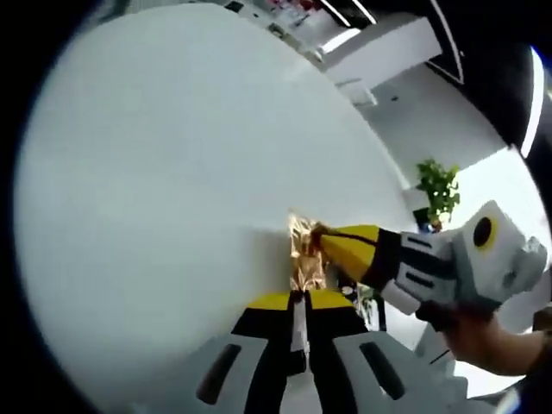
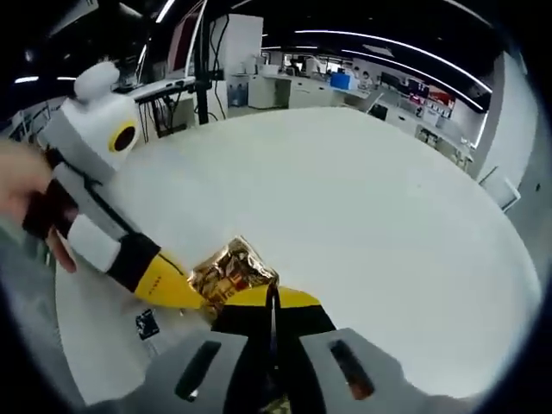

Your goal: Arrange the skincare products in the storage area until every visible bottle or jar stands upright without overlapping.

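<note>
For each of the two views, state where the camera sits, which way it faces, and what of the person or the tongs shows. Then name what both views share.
Left gripper view: rides the left tongs, facing across the white table; the right tongs and a hand enter from the right.
Right gripper view: rides the right tongs, facing over the table toward an office; the left tongs and a hand enter from the left.
Shared: the gold foil packet both tongs meet at.
</note>
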### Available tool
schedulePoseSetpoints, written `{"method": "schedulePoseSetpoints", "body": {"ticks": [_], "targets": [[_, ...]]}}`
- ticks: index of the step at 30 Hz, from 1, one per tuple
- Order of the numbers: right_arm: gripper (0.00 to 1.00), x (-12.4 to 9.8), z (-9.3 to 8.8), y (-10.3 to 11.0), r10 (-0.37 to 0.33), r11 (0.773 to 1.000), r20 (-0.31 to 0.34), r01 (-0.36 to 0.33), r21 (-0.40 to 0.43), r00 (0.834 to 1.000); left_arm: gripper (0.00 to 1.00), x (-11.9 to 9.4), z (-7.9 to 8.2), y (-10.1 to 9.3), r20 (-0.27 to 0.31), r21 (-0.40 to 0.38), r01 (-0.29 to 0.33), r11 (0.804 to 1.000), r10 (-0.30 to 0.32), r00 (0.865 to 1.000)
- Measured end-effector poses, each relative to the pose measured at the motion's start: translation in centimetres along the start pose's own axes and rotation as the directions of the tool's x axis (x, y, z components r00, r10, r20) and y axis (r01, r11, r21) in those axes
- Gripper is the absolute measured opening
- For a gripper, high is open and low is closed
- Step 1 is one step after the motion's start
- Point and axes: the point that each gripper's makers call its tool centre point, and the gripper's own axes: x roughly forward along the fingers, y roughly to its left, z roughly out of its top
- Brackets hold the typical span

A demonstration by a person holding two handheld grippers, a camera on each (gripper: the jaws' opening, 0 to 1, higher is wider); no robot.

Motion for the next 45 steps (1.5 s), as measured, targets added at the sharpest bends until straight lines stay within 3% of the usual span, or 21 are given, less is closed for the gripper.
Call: {"method": "schedulePoseSetpoints", "body": {"ticks": [11,16,26,29,32,37,41,45], "targets": [[0.01,0.4,-0.2,-0.1,0.012,1.0,-0.006,-0.012,-0.02,1.0,0.01,0.0,0.0,0.3,-0.016,0.071,-0.021,0.997,0.022,1.0],[0.01,0.5,-0.4,0.2,0.017,0.999,-0.011,-0.018,-0.033,1.0,0.09,-1.2,0.4,0.5,-0.003,0.123,-0.045,0.991,0.046,0.999],[0.01,0.7,-0.4,0.6,0.032,0.997,-0.018,-0.033,-0.069,0.999,0.21,-2.6,1.2,0.9,0.024,0.298,-0.1,0.949,0.097,0.995],[0.01,0.7,-0.6,0.6,0.033,0.997,-0.023,-0.034,-0.067,0.999,0.23,-2.5,1.8,0.4,0.051,0.351,-0.098,0.931,0.086,0.995],[0.01,0.7,-0.6,0.7,0.034,0.998,-0.022,-0.035,-0.061,0.999,0.26,-2.3,2.3,-0.1,0.077,0.433,-0.098,0.896,0.072,0.994],[0.01,0.8,-0.6,0.9,0.045,0.996,-0.019,-0.047,-0.072,0.999,0.31,-1.1,3.3,-0.5,0.1,0.563,-0.115,0.818,0.071,0.992],[0.01,1.0,-0.6,1.2,0.066,0.995,-0.02,-0.068,-0.072,0.998,0.34,-0.9,3.9,-0.7,0.13,0.587,-0.121,0.8,0.054,0.99],[0.01,1.1,-0.7,1.2,0.072,0.995,-0.017,-0.073,-0.075,0.997,0.35,-0.3,3.5,-0.4,0.127,0.633,-0.138,0.762,0.074,0.989]]}}
